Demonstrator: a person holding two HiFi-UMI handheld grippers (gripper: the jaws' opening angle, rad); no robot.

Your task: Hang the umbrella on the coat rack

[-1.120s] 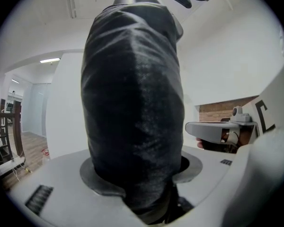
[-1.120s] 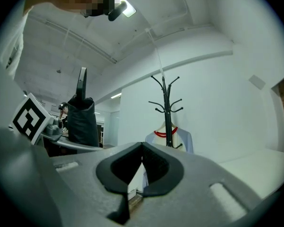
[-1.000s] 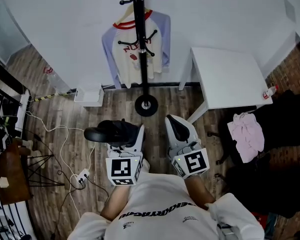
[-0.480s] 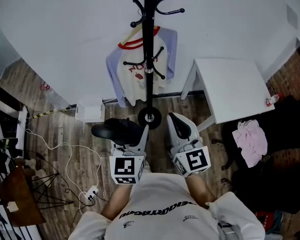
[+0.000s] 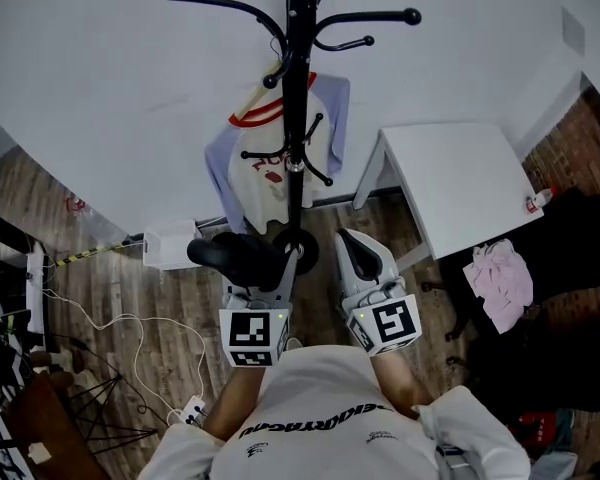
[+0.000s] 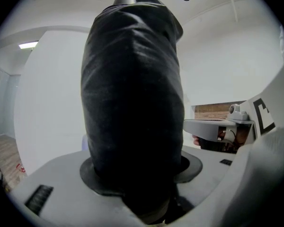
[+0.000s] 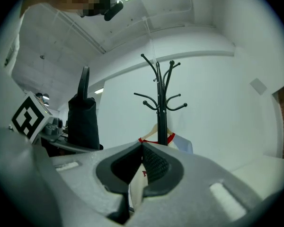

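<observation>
The black folded umbrella (image 5: 228,257) stands upright between the jaws of my left gripper (image 5: 265,264), which is shut on it. In the left gripper view the umbrella (image 6: 132,103) fills the middle and hides what lies ahead. The black coat rack (image 5: 297,118) stands straight in front, its round base (image 5: 302,249) just past both gripper tips and its curved hooks spreading at the top. My right gripper (image 5: 352,244) is beside the left one, shut and empty. The right gripper view shows the coat rack (image 7: 162,108) ahead beyond the right gripper's (image 7: 142,148) touching pads, with the umbrella (image 7: 83,119) to the left.
A white shirt with red collar (image 5: 265,173) hangs on the rack's lower pegs. A white table (image 5: 460,178) stands to the right against the wall, with a pink cloth (image 5: 500,273) and dark chairs (image 5: 570,298) beyond. A white box (image 5: 170,248) and cables (image 5: 130,318) lie left.
Both grippers and the person have moved forward to the coat rack. Its base, once well ahead, now sits just beyond the gripper tips. The umbrella stays gripped.
</observation>
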